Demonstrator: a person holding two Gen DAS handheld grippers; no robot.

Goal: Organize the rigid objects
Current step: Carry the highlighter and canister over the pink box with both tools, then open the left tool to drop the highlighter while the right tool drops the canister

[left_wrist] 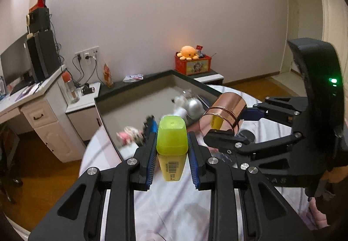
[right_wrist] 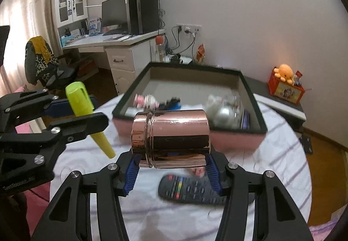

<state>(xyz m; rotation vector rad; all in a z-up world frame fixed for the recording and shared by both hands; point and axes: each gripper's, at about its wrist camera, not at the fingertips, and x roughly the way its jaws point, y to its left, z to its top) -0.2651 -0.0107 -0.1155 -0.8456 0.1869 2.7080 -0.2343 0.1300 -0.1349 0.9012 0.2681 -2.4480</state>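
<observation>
Left tool (left_wrist: pixel 171 149) clamped on yellow highlighter (left_wrist: pixel 171 143), right tool (right_wrist: pixel 171 162) clamped on copper canister (right_wrist: pixel 171 141) (held sideways), both above round counter (right_wrist: pixel 271 154), near black-rimmed box (right_wrist: pixel 254 97).

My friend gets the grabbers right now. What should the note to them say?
Left gripper: shut on the yellow-green highlighter pen.
Right gripper: shut on the shiny copper-coloured metal canister, held sideways.
Both are in the air in front of the black-rimmed open box, which already holds small toys.
Left to do: put both in the box; the black remote control is on the white cloth.
</observation>
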